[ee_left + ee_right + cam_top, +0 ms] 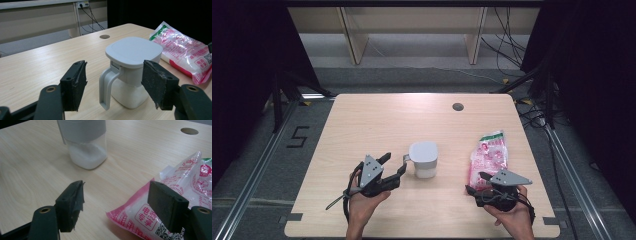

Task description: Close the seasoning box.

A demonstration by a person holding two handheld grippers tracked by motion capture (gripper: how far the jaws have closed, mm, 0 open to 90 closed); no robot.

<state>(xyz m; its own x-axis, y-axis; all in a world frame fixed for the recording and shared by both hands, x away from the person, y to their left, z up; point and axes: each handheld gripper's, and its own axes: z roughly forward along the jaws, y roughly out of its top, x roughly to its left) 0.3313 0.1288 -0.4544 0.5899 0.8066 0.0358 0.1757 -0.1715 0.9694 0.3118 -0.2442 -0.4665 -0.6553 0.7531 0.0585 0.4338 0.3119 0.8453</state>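
From the high view, the jug [424, 159] stands upright at mid-table, handle turned toward the left gripper [393, 167], which lies just beside that handle with jaws spread and nothing between them. That facing probably makes the handle easy to reach from the left. The bag [488, 156] lies flat to the right, its near end under the right gripper [476, 183].

In the left gripper view, the jug [132, 70] sits just past the open jaws, lid closed, handle [106, 85] between the two pads but untouched.

In the right gripper view, the jaws stand wide and hold nothing; the bag's [160, 205] pink corner lies below the gap, likely lined up for a pinch. The jug [86, 143] shows white grains inside.
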